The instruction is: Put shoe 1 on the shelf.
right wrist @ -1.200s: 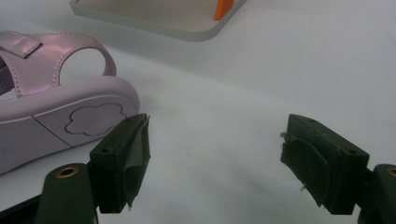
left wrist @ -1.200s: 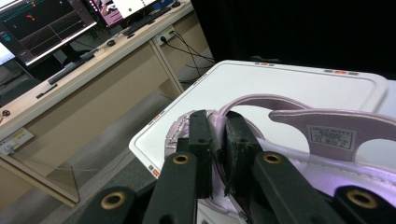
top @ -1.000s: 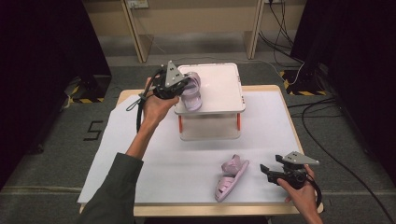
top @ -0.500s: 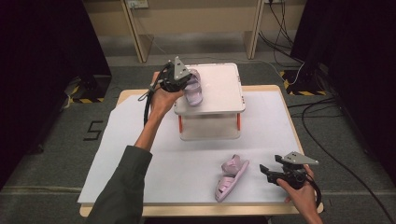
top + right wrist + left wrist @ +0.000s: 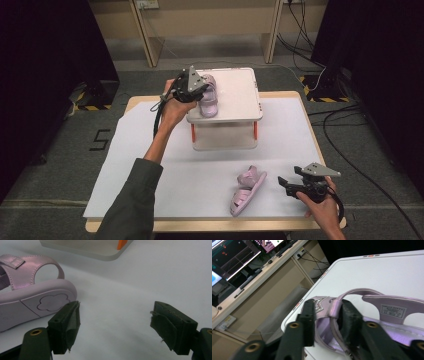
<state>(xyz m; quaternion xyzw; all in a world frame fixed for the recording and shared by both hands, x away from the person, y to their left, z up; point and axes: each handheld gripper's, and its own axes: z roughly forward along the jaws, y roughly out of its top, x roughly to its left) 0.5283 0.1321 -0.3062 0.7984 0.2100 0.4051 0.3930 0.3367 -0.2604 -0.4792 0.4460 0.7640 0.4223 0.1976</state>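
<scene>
Two sandals: a pink pair, split between a raised white stand and the table's white sheet, with one gripper at each.
High view, left: a person's left hand (image 5: 172, 107) reaches forward with the left gripper (image 5: 196, 89) at the near-left corner of the white stand (image 5: 240, 95), right against the sandal on the stand (image 5: 208, 98).
High view, stand: a square top on orange legs (image 5: 255, 130), set at the far middle of the wooden table (image 5: 131, 106) over the white sheet (image 5: 150, 170).
High view, right: the right hand (image 5: 320, 205) holds the right gripper (image 5: 286, 184) low at the near-right of the sheet, its jaws pointing left toward the second sandal (image 5: 246, 191), near it but apart.
Left gripper view: the jaws are drawn narrow and pinch a strap of the sandal on the stand (image 5: 372, 312); the shoe's sole lies on the stand's white top (image 5: 392, 272) near its rounded corner. Desks and lit screens (image 5: 229, 257) stand beyond.
Right gripper view: the jaws stand wide apart with only bare sheet (image 5: 130, 297) between them. The second sandal (image 5: 32, 297) lies tipped on its side, sole showing, just beside the left jaw; whether it touches is unclear. A stand foot and an orange leg (image 5: 122, 243) sit at the top.
</scene>
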